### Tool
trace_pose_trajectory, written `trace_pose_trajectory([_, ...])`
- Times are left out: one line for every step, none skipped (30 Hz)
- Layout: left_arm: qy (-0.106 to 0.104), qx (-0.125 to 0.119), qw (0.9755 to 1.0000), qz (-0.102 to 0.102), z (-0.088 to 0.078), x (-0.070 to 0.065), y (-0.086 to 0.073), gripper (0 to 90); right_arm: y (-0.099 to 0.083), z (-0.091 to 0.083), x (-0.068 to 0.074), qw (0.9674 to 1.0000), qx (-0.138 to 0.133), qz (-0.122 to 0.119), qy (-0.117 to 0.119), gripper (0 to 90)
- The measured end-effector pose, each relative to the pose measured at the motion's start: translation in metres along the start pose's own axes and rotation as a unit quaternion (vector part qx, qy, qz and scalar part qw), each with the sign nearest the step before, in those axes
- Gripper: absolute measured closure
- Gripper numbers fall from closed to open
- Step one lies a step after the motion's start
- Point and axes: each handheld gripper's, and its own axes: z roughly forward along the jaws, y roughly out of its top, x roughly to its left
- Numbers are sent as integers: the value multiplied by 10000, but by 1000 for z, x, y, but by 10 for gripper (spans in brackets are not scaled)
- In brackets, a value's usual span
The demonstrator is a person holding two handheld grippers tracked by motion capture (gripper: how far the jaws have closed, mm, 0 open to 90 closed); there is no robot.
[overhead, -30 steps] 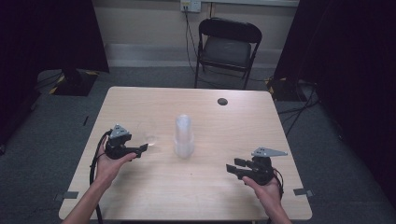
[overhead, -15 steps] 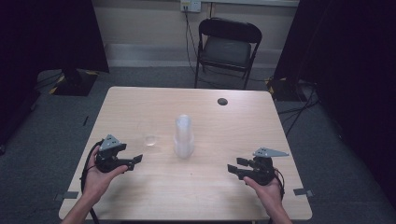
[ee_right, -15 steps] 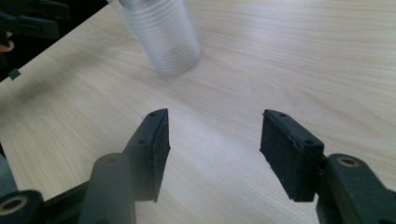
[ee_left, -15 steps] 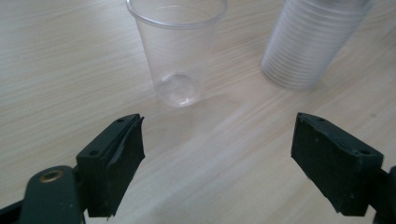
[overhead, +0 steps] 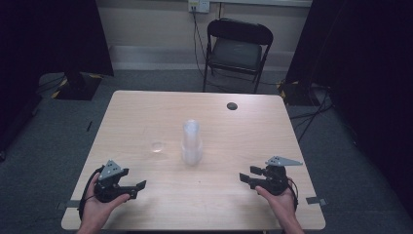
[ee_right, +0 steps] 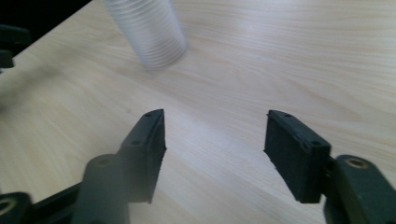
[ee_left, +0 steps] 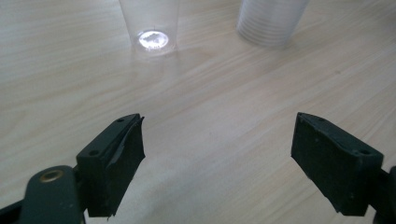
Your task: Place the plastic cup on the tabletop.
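Note:
A tall stack of clear plastic cups (overhead: 191, 142) stands in the middle of the wooden table (overhead: 141, 109). A single clear cup (overhead: 158, 147) stands upright just left of it. My left gripper (overhead: 138, 189) rests near the front left edge, well short of the single cup (ee_left: 150, 28) and the stack (ee_left: 271, 21). It is open, its jaws have just been closing a little, and nothing is between them. My right gripper (overhead: 246, 176) sits at the front right, pointing toward the stack (ee_right: 147, 32). It is open, its jaws have just been opening, and they hold nothing.
A small black round object (overhead: 232, 106) lies near the table's far right edge. A black folding chair (overhead: 237, 48) stands beyond the far side. Bare wood lies between both grippers and the cups.
My left hand has drawn back toward the near edge, leaving the single cup standing by itself. My right gripper's jaws look wider apart. The right hand has stayed in place.

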Motion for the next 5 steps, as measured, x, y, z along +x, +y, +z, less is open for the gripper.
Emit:
trace_pose_trajectory([-7,33,10000,6,0,-1,-1,193,-1,0,0,10000,-4,-23,-39,356])
trace_pose_trajectory([-6,27,10000,79,0,-3,-1,193,-1,0,0,10000,-15,-21,-45,338])
trace_pose_trajectory([48,-24,9999,142,1,-4,-1,193,-2,1,0,10000,-28,-42,-84,310])
trace_pose_trajectory([97,-54,9998,159,2,-5,0,193,-2,2,0,9999,3,-26,-140,292])
trace_pose_trajectory([55,-52,9998,189,3,-5,1,193,-3,3,0,9999,22,-3,-143,282])
